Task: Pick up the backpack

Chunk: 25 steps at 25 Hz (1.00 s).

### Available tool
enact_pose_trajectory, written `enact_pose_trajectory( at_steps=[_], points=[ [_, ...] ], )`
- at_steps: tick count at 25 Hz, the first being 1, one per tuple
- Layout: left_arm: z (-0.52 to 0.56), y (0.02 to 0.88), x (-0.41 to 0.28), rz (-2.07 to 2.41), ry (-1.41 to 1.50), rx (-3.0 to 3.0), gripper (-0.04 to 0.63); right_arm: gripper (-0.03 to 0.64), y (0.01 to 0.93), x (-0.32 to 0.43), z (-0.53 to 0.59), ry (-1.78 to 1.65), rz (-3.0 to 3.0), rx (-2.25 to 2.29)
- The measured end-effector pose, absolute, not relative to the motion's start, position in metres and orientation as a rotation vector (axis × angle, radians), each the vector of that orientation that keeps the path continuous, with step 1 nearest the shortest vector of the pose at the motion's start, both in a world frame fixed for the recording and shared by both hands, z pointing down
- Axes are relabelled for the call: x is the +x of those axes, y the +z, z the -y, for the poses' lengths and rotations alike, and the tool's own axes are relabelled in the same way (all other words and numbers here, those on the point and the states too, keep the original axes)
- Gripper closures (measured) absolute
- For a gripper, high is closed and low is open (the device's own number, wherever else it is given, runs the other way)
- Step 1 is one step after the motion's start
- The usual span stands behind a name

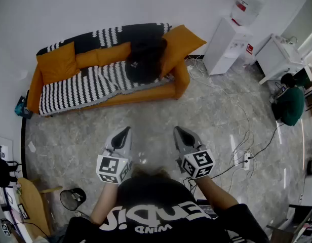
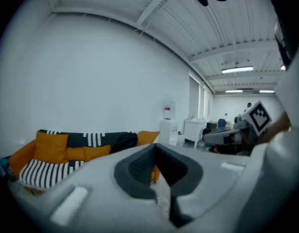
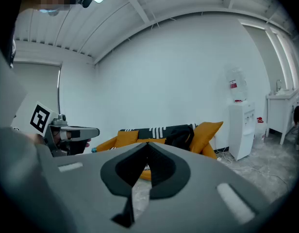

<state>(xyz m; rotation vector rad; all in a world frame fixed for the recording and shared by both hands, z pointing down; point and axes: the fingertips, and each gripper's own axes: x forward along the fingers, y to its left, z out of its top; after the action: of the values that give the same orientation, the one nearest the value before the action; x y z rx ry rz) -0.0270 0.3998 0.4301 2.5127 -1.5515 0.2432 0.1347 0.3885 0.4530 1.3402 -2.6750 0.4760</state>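
Backpack (image 1: 144,61) lies well beyond left tool (image 1: 126,131), right tool (image 1: 178,130).

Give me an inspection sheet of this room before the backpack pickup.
Surface: grey marble floor.
Job's things: black backpack on the orange sofa, against a cushion, untouched.
Clutter: black lamp by the floor's left edge.
Grippers: left claw and right claw shut, empty, short of the sofa.
Cables: power strip with cords trailing across the floor at right.
Surroundings: water dispenser, seated person in green at right.
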Motion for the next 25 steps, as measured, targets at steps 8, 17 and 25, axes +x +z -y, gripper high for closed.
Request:
enact_pose_trajectory(
  at_steps=[8,17,25],
  points=[
    [-0.401,0.431,-0.036,1.544,0.231,2.508,0.594,0.615,0.454,0.126,-0.390,0.513,2.679,1.331],
    [-0.405,0.433,-0.085,1.563,0.242,2.478,0.594,0.615,0.459,0.090,-0.390,0.568,2.676,1.315],
    [-0.392,0.448,-0.129,1.521,0.215,2.498,0.594,0.615,0.462,0.042,-0.386,0.550,2.664,1.315]
  ],
)
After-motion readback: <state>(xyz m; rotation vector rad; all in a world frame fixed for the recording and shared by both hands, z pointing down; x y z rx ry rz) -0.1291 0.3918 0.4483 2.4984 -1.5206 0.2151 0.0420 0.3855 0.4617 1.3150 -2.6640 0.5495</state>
